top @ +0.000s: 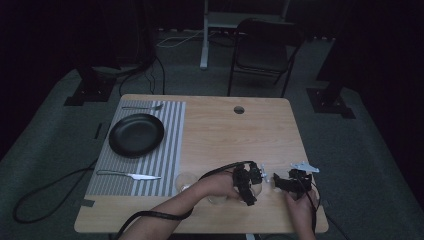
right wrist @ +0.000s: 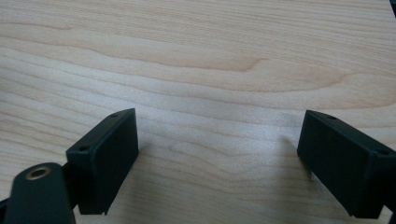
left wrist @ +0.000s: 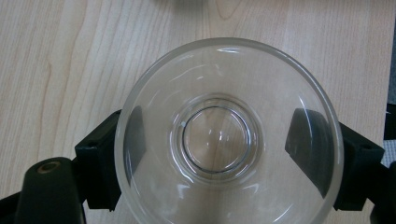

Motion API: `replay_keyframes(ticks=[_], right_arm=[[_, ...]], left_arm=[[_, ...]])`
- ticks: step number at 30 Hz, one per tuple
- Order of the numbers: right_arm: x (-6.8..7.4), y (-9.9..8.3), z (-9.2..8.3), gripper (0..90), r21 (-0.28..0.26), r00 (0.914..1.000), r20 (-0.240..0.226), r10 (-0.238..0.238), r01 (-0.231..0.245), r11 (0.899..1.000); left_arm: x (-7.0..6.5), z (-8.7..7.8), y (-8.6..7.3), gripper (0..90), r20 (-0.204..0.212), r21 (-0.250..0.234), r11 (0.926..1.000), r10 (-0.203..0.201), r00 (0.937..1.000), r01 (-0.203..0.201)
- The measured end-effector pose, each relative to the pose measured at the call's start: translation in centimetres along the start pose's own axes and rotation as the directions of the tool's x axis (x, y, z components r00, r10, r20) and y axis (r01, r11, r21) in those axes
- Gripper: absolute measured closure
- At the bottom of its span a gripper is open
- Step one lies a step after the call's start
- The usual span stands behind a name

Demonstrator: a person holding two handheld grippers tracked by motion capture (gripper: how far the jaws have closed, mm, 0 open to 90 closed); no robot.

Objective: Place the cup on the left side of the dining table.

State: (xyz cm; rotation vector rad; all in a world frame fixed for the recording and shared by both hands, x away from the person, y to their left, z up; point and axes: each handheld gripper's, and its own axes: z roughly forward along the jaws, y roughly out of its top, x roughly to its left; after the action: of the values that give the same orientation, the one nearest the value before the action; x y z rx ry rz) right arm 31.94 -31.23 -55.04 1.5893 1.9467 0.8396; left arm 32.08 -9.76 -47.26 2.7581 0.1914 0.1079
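Observation:
A clear drinking glass (left wrist: 219, 84) stands on the wooden table (top: 225, 135), seen from straight above in the left gripper view. My left gripper (left wrist: 217, 140) has a black jaw against each side of it, and the pads show through the glass wall. In the high view the left gripper (top: 248, 184) sits near the table's front edge, right of centre. My right gripper (top: 282, 182) is just to its right, jaws pointing toward it. Its jaws (right wrist: 217, 144) stand wide open over bare wood with nothing between them.
A striped placemat (top: 145, 150) covers the table's left part, with a black plate (top: 136, 134), a fork (top: 142, 107) behind it and a knife (top: 129, 175) in front. A second clear glass (top: 186, 181) stands beside the mat's front right corner. A folding chair (top: 262, 50) stands beyond the table.

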Motion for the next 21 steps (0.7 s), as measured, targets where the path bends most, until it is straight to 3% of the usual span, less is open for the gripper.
replay_keyframes(ticks=[6, 13, 16, 21], right_arm=[[0.0, 0.0, 0.0, 12.1, 0.000, 1.0000, 0.000, 0.000, 0.000, 1.000], [0.0, 0.0, 0.0, 12.1, 0.000, 1.0000, 0.000, 0.000, 0.000, 1.000], [0.0, 0.0, 0.0, 12.1, 0.000, 1.0000, 0.000, 0.000, 0.000, 1.000], [0.0, 0.0, 0.0, 12.1, 0.000, 1.0000, 0.000, 0.001, -0.001, 1.000]], left_arm=[[0.1, 0.0, 0.3, 18.3, -0.002, 0.019, 0.9993, -0.033, 0.9994, 0.033], [0.0, 0.0, 0.5, 18.4, -0.019, 0.016, 0.9995, -0.028, 0.9994, 0.028], [0.4, -0.1, 0.5, 18.4, -0.048, 0.011, 0.9988, -0.047, 0.9978, 0.047], [1.0, -0.3, 0.4, 18.4, -0.046, 0.005, 0.9980, -0.063, 0.9970, 0.063]])
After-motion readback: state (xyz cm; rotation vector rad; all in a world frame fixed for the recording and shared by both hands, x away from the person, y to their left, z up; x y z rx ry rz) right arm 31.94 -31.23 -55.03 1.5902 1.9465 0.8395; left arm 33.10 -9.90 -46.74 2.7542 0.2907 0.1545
